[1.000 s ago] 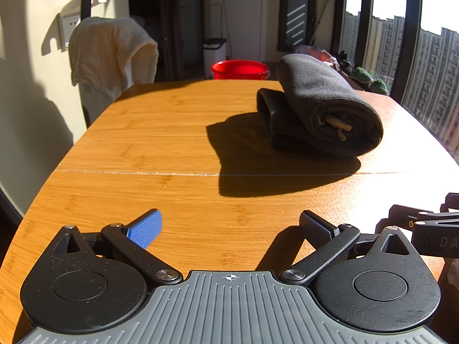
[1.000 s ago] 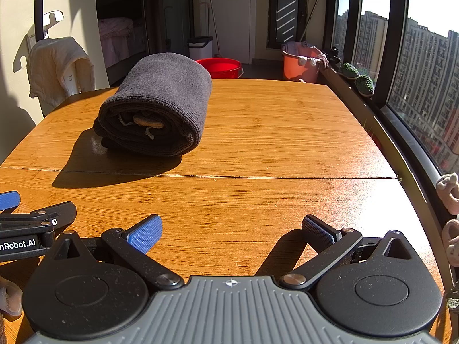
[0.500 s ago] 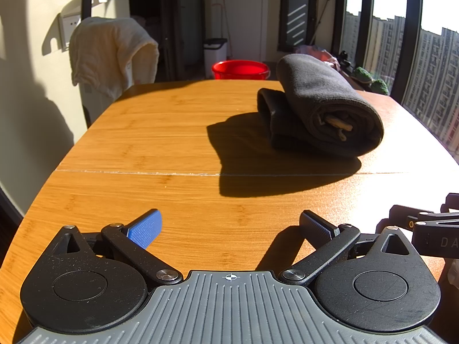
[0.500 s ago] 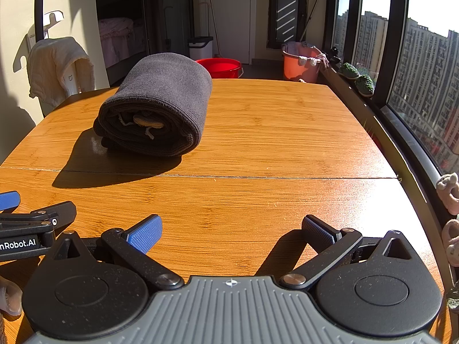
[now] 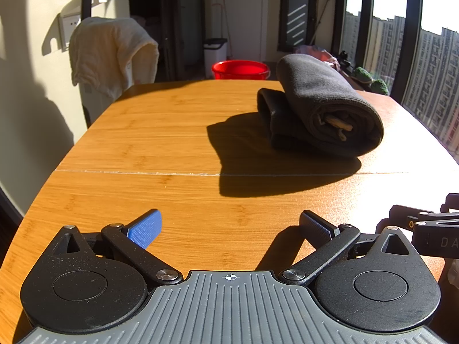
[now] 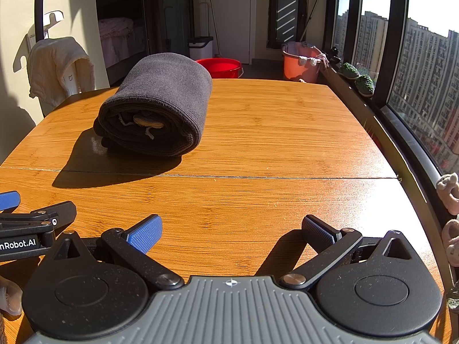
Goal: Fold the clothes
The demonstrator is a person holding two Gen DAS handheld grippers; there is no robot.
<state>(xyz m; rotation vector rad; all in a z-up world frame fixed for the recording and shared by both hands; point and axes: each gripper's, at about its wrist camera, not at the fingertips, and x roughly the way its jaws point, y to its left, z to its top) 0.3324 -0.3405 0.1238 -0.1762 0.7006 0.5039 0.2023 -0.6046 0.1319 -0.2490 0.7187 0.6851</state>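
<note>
- The left gripper (image 5: 229,226) is held spread wide, empty, above the table (image 5: 172,149).
- The right gripper (image 6: 231,230) is likewise spread, empty.
- The folded dark garment (image 6: 160,106) is laid well apart from both.

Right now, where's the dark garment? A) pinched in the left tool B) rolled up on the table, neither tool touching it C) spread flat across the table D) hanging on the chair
B: the dark garment sits as a rolled bundle on the table, while the left tool and right tool are both open, short of it, over bare wood.
</note>
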